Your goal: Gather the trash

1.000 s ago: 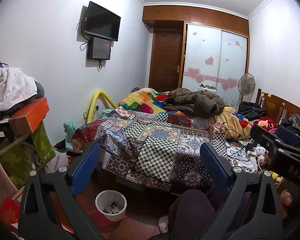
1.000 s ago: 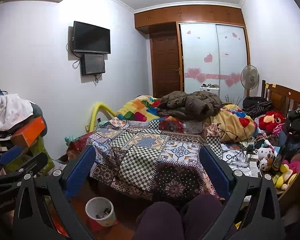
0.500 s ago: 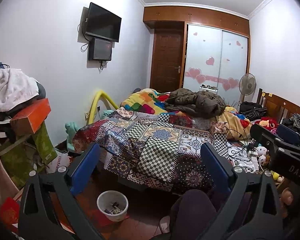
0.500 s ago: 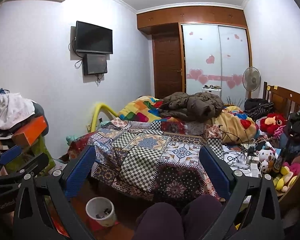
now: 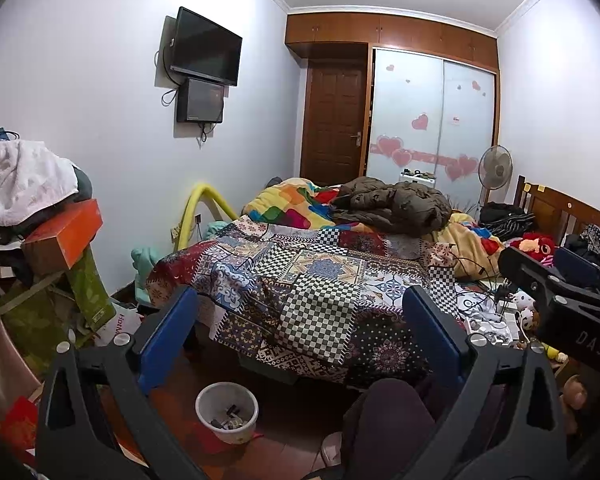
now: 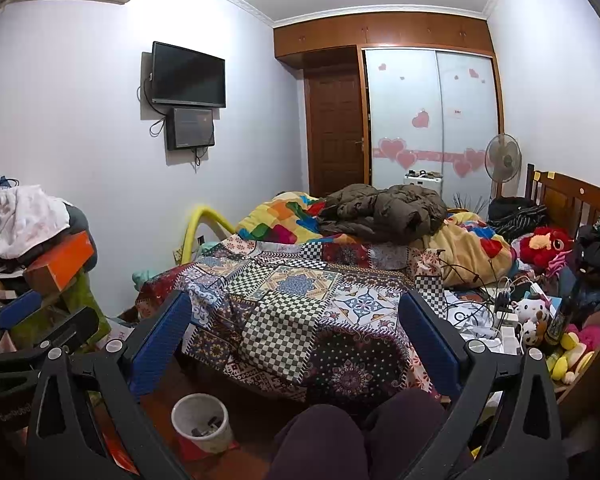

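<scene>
A small white waste bin (image 5: 227, 412) with some dark scraps inside stands on the floor at the foot of the bed; it also shows in the right wrist view (image 6: 202, 422). My left gripper (image 5: 300, 320) is open and empty, held above the floor facing the bed. My right gripper (image 6: 296, 320) is open and empty too, beside it. The right gripper shows at the right edge of the left wrist view (image 5: 560, 292), and the left gripper at the left edge of the right wrist view (image 6: 32, 328). I cannot make out loose trash.
A bed with a patchwork quilt (image 5: 320, 280) fills the middle. Piled boxes and clothes (image 5: 40, 232) stand at the left. Plush toys, cables and a power strip (image 6: 512, 320) crowd the bed's right side. The person's knees (image 6: 360, 432) are below.
Both views have shifted only slightly; the bin sits a little further right in the left wrist view. Both grippers stay open and empty.
</scene>
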{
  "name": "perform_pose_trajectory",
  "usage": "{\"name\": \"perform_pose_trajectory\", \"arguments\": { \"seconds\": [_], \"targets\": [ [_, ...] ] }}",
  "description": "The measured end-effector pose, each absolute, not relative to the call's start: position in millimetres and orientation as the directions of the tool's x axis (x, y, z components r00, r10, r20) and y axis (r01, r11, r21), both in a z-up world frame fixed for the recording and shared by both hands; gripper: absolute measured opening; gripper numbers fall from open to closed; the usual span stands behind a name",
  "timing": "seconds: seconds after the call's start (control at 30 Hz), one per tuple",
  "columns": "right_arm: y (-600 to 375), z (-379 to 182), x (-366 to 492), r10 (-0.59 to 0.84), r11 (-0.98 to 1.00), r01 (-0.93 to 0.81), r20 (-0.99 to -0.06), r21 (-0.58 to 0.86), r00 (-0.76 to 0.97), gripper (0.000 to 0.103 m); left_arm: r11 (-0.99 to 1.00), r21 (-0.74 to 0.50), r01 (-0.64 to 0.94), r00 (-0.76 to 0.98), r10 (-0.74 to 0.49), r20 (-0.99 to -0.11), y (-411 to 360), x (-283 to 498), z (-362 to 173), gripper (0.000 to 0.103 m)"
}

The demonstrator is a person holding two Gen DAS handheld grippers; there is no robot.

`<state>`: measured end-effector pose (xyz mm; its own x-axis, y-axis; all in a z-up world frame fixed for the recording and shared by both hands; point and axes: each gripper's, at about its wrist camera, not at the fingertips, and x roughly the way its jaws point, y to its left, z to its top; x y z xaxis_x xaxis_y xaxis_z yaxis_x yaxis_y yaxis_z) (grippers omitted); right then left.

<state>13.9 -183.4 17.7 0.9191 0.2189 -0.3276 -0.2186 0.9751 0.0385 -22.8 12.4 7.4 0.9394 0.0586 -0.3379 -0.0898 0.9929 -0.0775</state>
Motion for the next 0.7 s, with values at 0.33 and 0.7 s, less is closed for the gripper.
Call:
{"name": "perform_pose_trajectory", "arguments": {
  "seconds": [0.33, 0.7],
  "targets": [
    [-183.0, 17.8, 12.9, 0.222, 0.974, -0.222, -0.331, 0.039, 0.917, 0.103, 0.996, -0.063, -0.069, 0.940, 0.044, -0.338, 6.5, -24.8, 7.2, 0.102],
    [-184.2, 14.3, 14.2, 0.227, 0.973, -0.228, -0.335, 0.038, 0.915, 0.103, 0.995, -0.069, -0.070, 0.941, 0.043, -0.336, 9.2, -26.1, 7.2, 0.102]
  ]
}}
